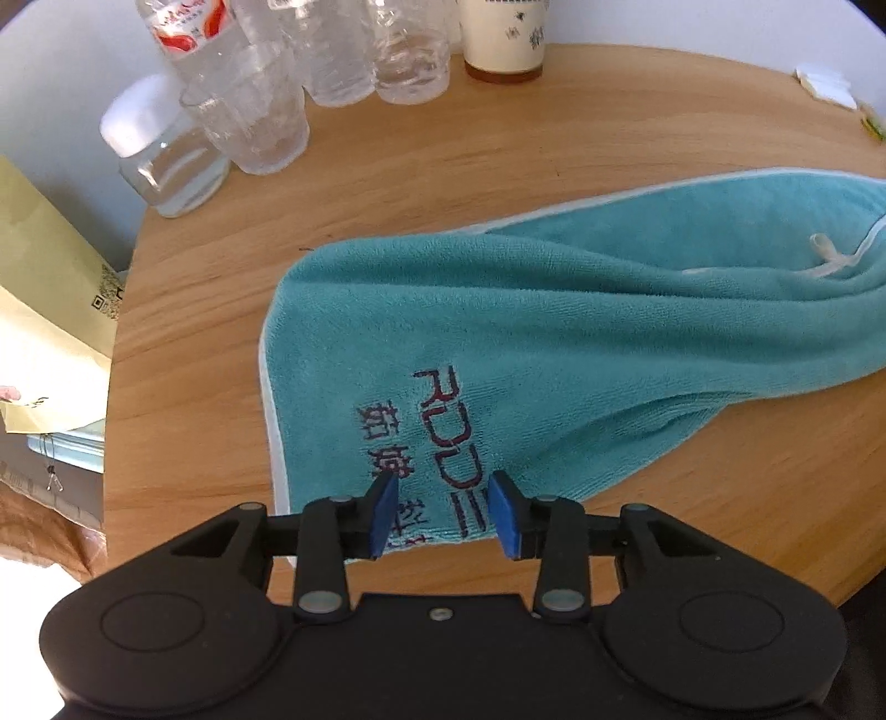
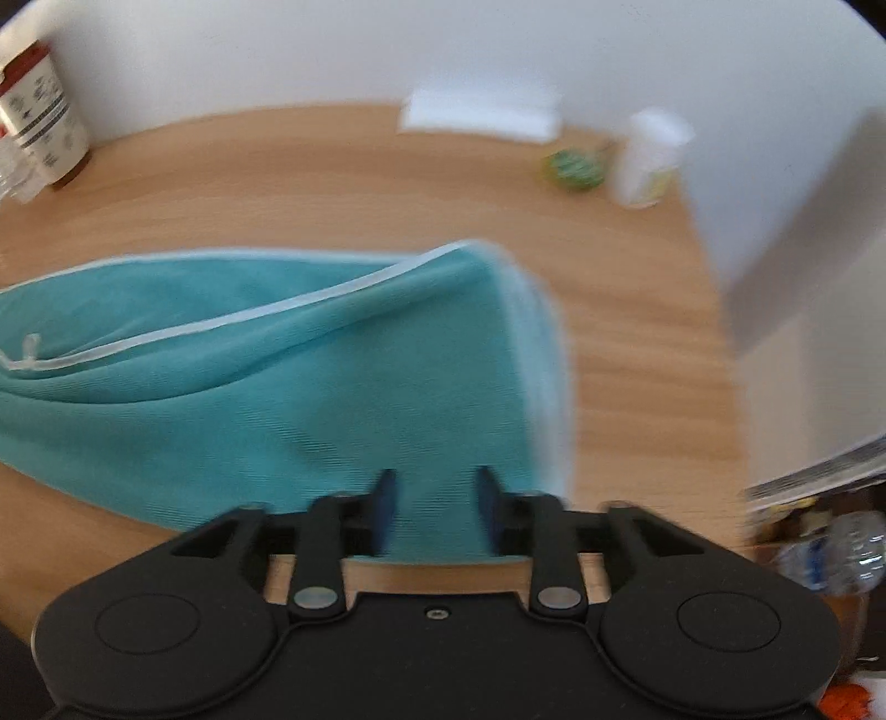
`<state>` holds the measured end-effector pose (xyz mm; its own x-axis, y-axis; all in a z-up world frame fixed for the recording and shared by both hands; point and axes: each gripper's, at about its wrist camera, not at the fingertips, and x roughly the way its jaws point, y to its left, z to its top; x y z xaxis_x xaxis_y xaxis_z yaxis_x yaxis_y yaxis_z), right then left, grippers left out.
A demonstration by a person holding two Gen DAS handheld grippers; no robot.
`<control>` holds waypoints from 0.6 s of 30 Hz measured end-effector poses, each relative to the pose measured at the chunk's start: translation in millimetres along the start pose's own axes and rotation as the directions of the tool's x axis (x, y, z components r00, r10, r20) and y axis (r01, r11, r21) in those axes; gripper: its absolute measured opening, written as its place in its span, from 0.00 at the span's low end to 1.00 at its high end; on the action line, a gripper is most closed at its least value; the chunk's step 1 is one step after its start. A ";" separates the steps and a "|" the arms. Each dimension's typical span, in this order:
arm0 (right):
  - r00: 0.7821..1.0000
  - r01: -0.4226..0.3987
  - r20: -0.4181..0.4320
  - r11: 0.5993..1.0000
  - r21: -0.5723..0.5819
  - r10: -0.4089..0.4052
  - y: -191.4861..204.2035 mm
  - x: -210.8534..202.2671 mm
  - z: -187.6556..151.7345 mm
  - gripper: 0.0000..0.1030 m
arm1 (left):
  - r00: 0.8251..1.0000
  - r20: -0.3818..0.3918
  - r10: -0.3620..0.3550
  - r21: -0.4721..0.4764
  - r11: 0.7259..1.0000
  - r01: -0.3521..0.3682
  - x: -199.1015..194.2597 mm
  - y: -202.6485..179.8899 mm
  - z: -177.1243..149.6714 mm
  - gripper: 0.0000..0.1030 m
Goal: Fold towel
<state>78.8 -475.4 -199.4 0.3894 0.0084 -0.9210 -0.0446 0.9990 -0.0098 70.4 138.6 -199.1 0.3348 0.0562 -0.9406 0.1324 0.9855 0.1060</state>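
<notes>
A teal towel (image 1: pixel 554 343) with white trim and dark embroidered lettering lies folded over and rumpled on the round wooden table (image 1: pixel 443 166). My left gripper (image 1: pixel 444 512) hovers open over the towel's near left corner, blue pads on either side of the lettering. The right wrist view is blurred. There the towel (image 2: pixel 249 387) spreads to the left, its white-edged upper layer folded back and a small white loop near the left edge. My right gripper (image 2: pixel 436 509) stands open over the towel's near right corner, with cloth showing between its fingers.
Several clear plastic bottles (image 1: pixel 343 50), a glass tumbler (image 1: pixel 249 122), a white-lidded jar (image 1: pixel 160 155) and a paper cup (image 1: pixel 504 39) crowd the table's far left. White tissue (image 2: pixel 479 116), a green object (image 2: pixel 573 166) and a white bottle (image 2: pixel 648 160) sit far right. A yellow paper bag (image 1: pixel 50 310) stands off the table's left edge.
</notes>
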 end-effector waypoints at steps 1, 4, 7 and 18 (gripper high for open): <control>1.000 0.000 0.002 1.000 0.023 0.000 -9.0 -2.6 0.0 0.44 | 1.000 0.017 -0.009 -0.015 1.000 0.010 -4.8 0.5 0.3 0.36; 1.000 0.002 -0.003 0.999 0.048 -0.002 -28.9 -3.6 0.5 0.44 | 0.999 0.031 -0.016 -0.021 1.000 0.017 -9.8 -2.1 3.2 0.37; 0.997 -0.065 -0.050 0.998 -0.009 0.065 -27.0 11.3 -0.4 0.44 | 1.000 0.009 0.011 -0.025 1.000 -0.010 -4.5 -4.6 6.1 0.37; 0.987 -0.145 -0.069 0.989 -0.012 0.144 -29.2 20.9 -6.9 0.03 | 0.997 -0.059 0.054 -0.132 0.989 -0.062 10.8 7.6 1.1 0.37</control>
<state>81.9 -504.8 -221.0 0.3147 0.1488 -0.9374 -0.1112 0.9866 0.1192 76.0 146.5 -208.2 0.2859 0.1189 -0.9509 -0.0132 0.9927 0.1202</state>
